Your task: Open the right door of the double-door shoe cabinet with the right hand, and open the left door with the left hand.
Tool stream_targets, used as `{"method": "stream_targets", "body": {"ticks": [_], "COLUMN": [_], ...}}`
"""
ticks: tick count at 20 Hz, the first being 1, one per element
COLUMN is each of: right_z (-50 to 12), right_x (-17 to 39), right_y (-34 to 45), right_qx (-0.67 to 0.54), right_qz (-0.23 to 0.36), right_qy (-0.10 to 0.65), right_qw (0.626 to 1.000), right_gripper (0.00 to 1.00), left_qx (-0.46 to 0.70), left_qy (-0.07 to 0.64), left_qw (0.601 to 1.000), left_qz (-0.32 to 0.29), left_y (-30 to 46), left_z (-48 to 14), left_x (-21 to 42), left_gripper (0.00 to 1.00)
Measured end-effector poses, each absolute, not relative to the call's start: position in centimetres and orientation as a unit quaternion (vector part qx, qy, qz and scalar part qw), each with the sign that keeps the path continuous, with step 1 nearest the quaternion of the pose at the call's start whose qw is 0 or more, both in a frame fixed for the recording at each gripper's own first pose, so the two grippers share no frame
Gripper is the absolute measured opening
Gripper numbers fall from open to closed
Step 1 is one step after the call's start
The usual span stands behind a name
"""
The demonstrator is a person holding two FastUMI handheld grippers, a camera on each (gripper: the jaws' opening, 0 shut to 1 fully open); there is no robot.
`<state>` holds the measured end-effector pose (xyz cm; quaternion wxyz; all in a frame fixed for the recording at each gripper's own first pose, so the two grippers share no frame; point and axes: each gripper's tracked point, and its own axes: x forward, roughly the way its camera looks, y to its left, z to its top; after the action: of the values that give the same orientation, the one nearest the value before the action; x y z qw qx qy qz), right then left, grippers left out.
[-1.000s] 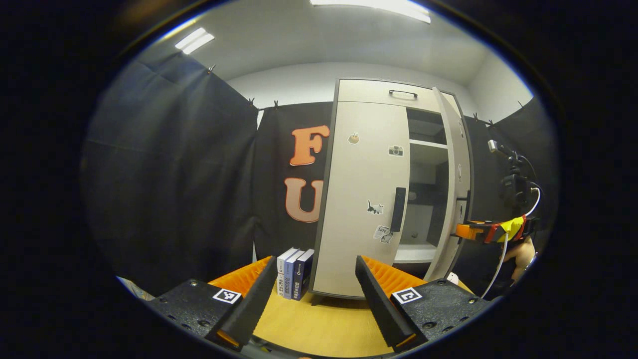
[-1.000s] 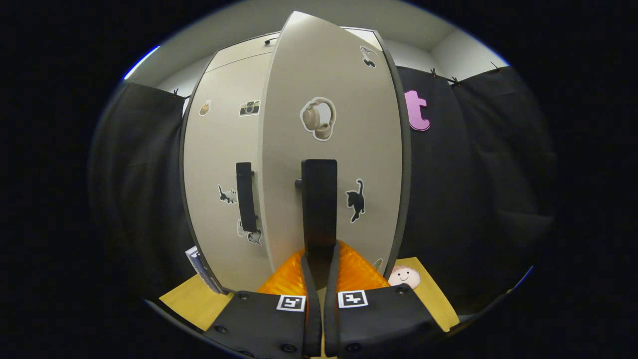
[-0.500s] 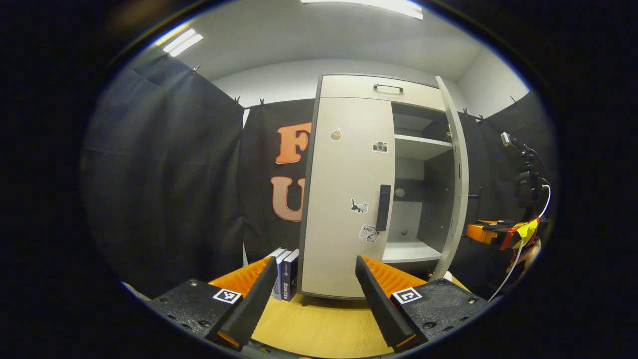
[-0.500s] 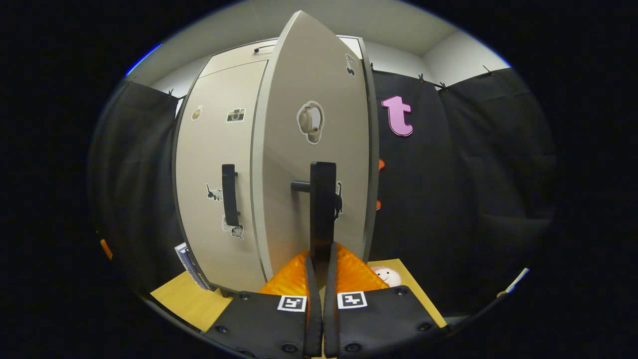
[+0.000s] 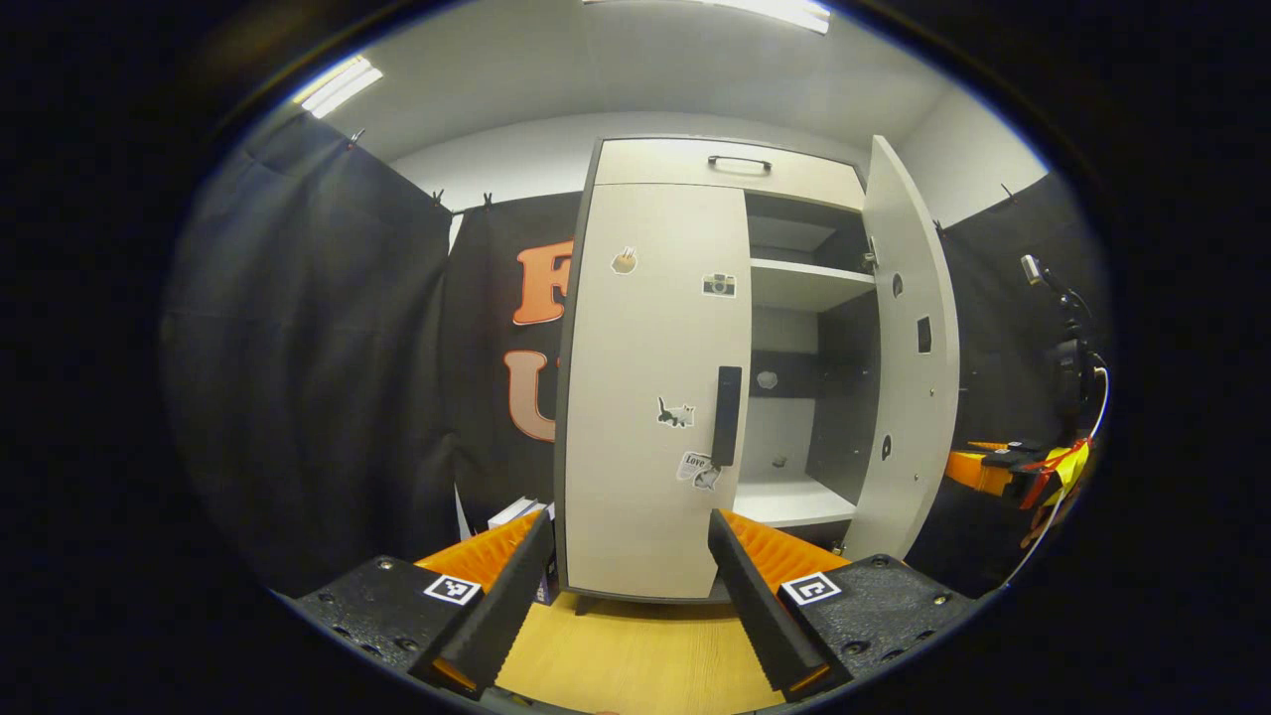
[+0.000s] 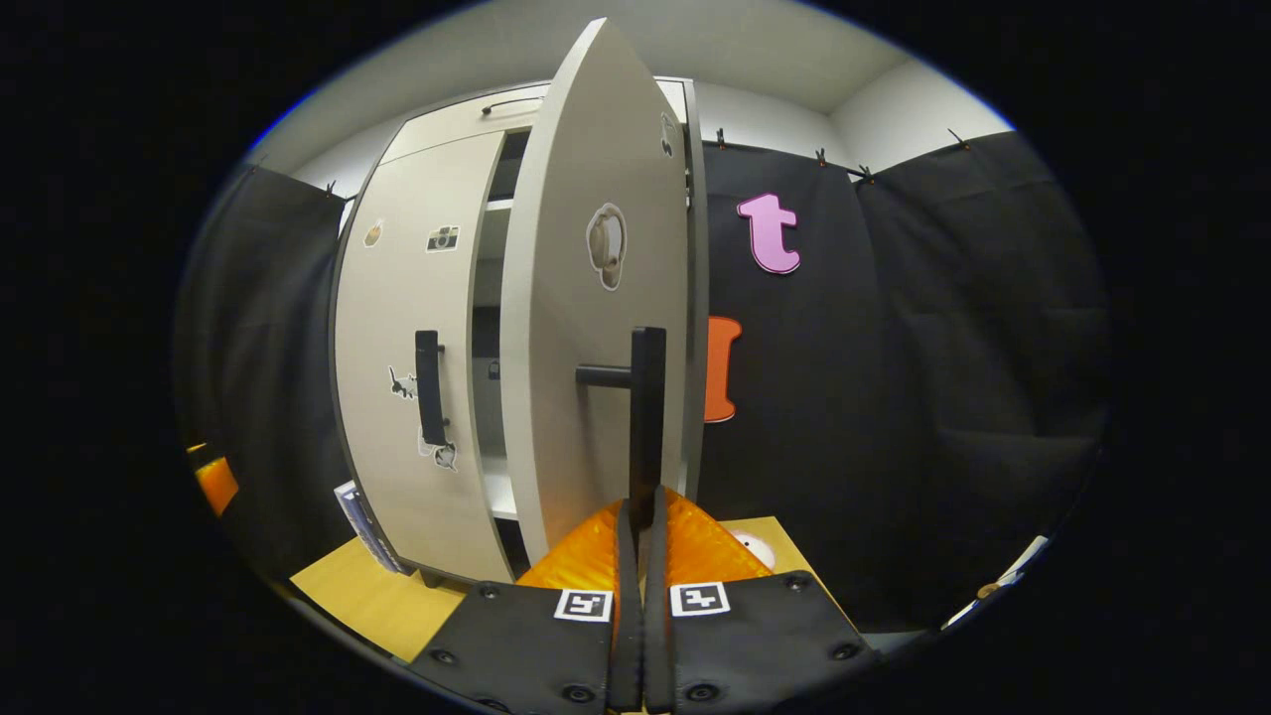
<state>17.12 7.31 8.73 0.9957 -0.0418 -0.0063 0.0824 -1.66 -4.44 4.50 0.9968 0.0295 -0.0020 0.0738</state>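
Because its jaws clamp the right door's handle (image 6: 646, 417), the right gripper (image 6: 635, 556) can swing the right door (image 6: 586, 328) wide. Jaws apart, the left gripper (image 5: 621, 596) faces the shut left door (image 5: 650, 387), probably ready for that door's handle (image 5: 727, 415).

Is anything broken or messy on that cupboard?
Nothing stands out. The right door hangs open, pulled by its handle with the right hand-held gripper; the left door is shut.

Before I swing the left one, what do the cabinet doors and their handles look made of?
Left door and right door: likely laminated board, with a flat, matte beige face and a thin square edge. Left handle and right handle: matte black bars, metal or plastic, hard to tell. The right gripper is clamped on the right handle.
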Motion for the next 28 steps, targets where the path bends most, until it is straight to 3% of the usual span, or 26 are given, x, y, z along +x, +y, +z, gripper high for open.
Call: {"method": "stream_targets", "body": {"ticks": [6, 7, 20, 28], "right_z": [8.8, 8.9, 9.3, 9.9], "right_x": [17.3, 17.3, 16.5, 14.8], "right_y": [5.9, 5.5, 0.3, 0.3], "right_qx": [-0.044, -0.043, -0.032, -0.012], "right_qz": [0.072, 0.068, 0.003, 0.014], "right_qy": [-0.007, -0.008, -0.026, -0.036], "right_qw": [0.996, 0.997, 0.999, 0.999], "right_gripper": [0.09, 0.09, 0.08, 0.08], "left_qx": [0.039, 0.04, 0.035, 0.046], "left_qy": [0.001, 0.001, 0.0, -0.013], "left_qw": [0.997, 0.997, 0.999, 0.999], "left_qz": [0.065, 0.062, 0.017, 0.0], "left_y": [-5.6, -5.9, -10.1, -11.8], "left_z": [4.8, 4.8, 5.0, 6.8], "left_x": [0.4, 0.7, 5.5, 10.7], "left_gripper": [0.92, 0.95, 0.95, 0.92]}}
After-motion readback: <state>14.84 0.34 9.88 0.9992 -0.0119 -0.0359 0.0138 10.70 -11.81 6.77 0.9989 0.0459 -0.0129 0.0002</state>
